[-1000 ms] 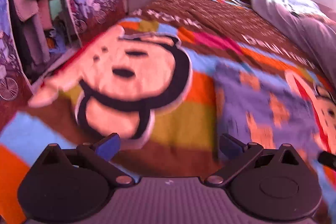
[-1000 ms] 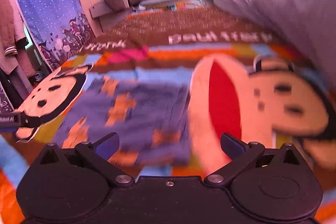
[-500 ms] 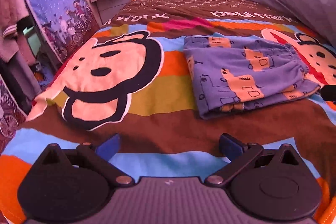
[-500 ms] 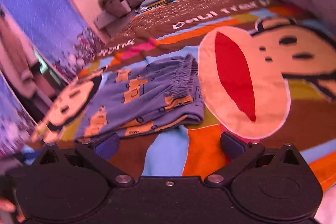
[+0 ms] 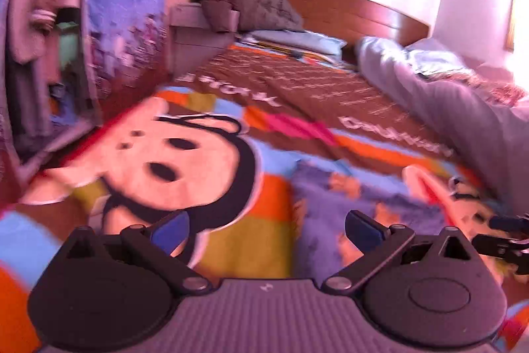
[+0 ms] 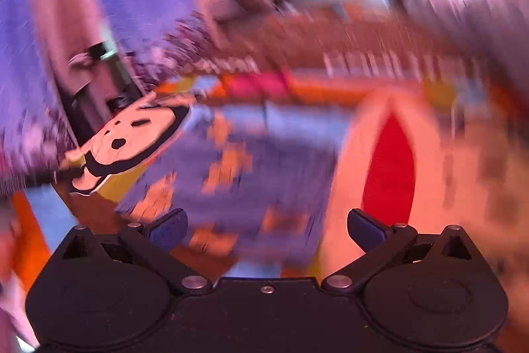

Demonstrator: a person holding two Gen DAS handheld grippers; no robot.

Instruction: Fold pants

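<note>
On the bed (image 5: 330, 95), over its cartoon bedspread (image 5: 158, 154), the pants (image 6: 238, 167) lay as a compact blue bundle, seemingly folded already, though blur hid the edges. Both the left gripper (image 5: 266, 229) and the right gripper (image 6: 264, 229) hung above with jaws spread, holding nothing. Little looked left beyond perhaps tidying.

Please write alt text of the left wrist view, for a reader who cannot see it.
The open left gripper hovers over a bed with a colourful cartoon monkey blanket, holding nothing. Blue pants with orange prints lie folded on the blanket ahead to the right; the picture is blurred.
</note>
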